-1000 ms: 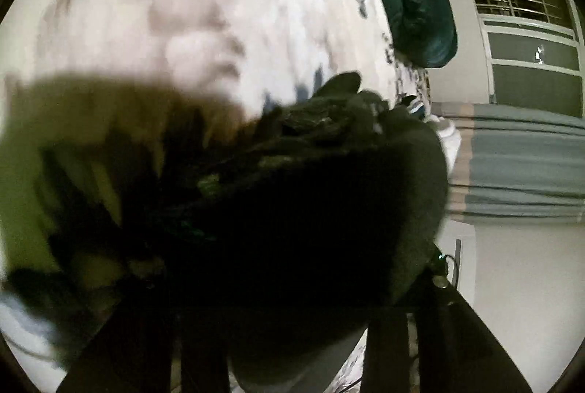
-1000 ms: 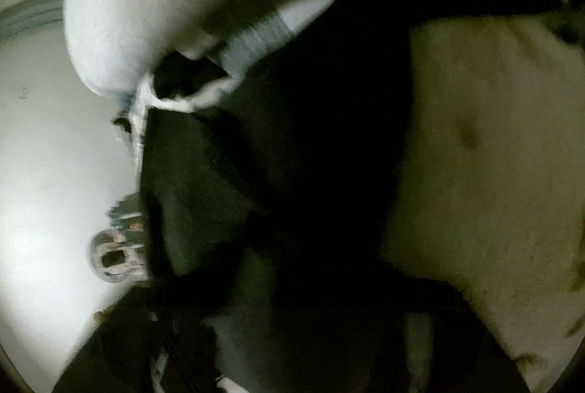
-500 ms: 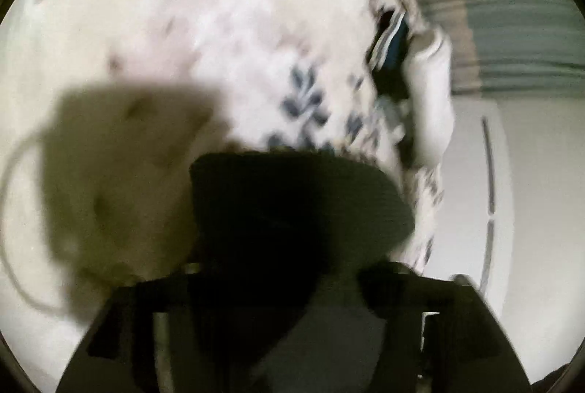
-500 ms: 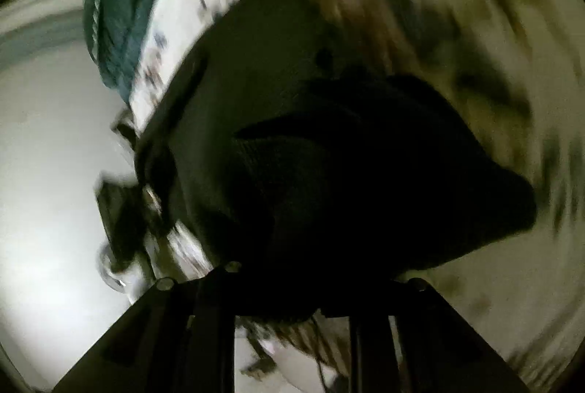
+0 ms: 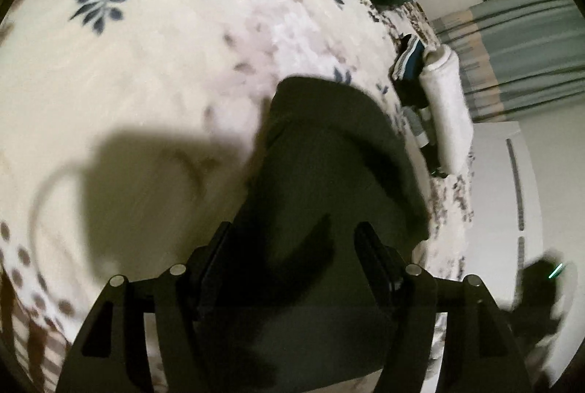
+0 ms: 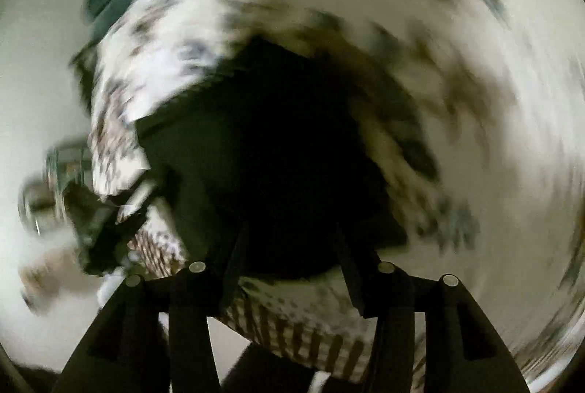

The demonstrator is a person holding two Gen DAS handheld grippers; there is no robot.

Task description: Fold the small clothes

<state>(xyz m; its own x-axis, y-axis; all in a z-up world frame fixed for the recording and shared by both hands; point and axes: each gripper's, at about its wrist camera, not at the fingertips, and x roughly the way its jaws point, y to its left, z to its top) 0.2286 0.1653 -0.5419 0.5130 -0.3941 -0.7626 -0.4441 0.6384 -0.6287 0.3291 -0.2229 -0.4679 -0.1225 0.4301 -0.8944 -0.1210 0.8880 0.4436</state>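
A dark garment is laid flat on the floral bedspread, probably so it can be folded, with the left gripper and right gripper spread wide over it, apparently gripping nothing, while rolled clothes crowd the bed's edge nearby.

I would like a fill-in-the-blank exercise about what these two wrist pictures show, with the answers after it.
1. The dark garment lies on a blanket with a ____ pattern.
2. The fingers of the left tool stand ____, one on each side of the dark garment.
3. Beyond the garment lies a rolled towel of ____ colour.
4. The right wrist picture is ____, so its details are unclear.

Answers: floral; apart; white; blurred
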